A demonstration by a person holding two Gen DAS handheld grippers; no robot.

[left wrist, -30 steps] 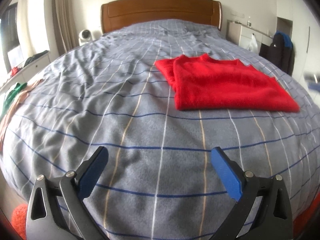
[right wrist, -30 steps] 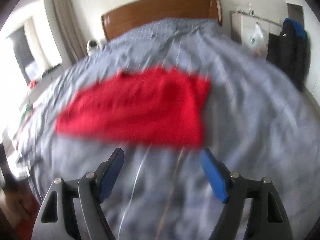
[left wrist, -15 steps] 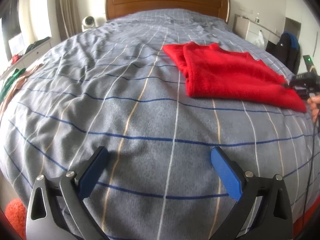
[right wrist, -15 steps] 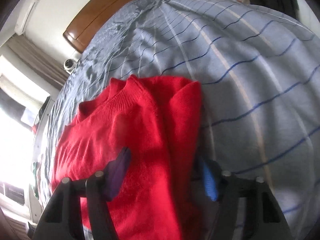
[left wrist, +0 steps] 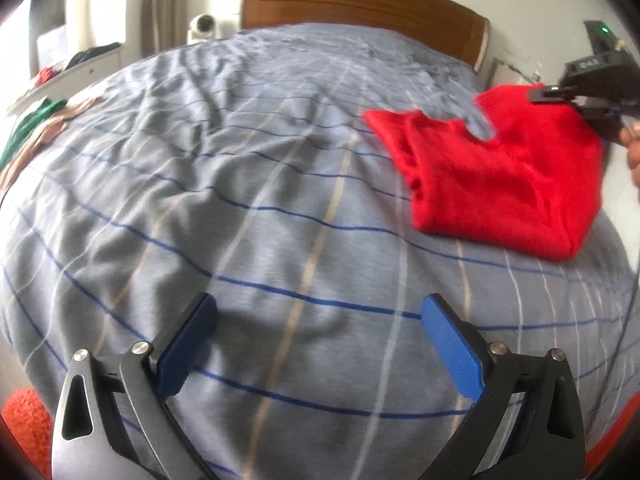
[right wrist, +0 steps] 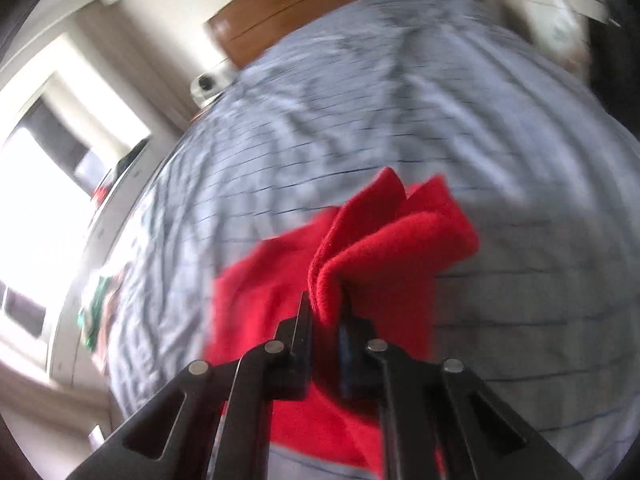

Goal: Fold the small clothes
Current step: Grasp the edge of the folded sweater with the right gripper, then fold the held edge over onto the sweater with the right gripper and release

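A red knit sweater [left wrist: 504, 172] lies partly folded on the right side of the bed, seen in the left wrist view. My right gripper [right wrist: 326, 316] is shut on a bunched edge of the red sweater [right wrist: 372, 240] and lifts it above the bedspread. From the left wrist view the right gripper [left wrist: 548, 94] holds the sweater's far right end raised. My left gripper [left wrist: 318, 344] is open and empty, low over the grey bedspread near the bed's front, well left of the sweater.
The bed has a grey striped bedspread [left wrist: 240, 184] and a brown wooden headboard [left wrist: 360, 0]. A white camera-like device [left wrist: 204, 26] stands left of the headboard. A shelf with clothes [left wrist: 48, 80] runs along the left. An orange knit item [left wrist: 28, 428] shows at bottom left.
My right gripper has closed on the sweater's edge and lifted it, folding that end up over the rest. My left gripper stayed open, its view swinging left.
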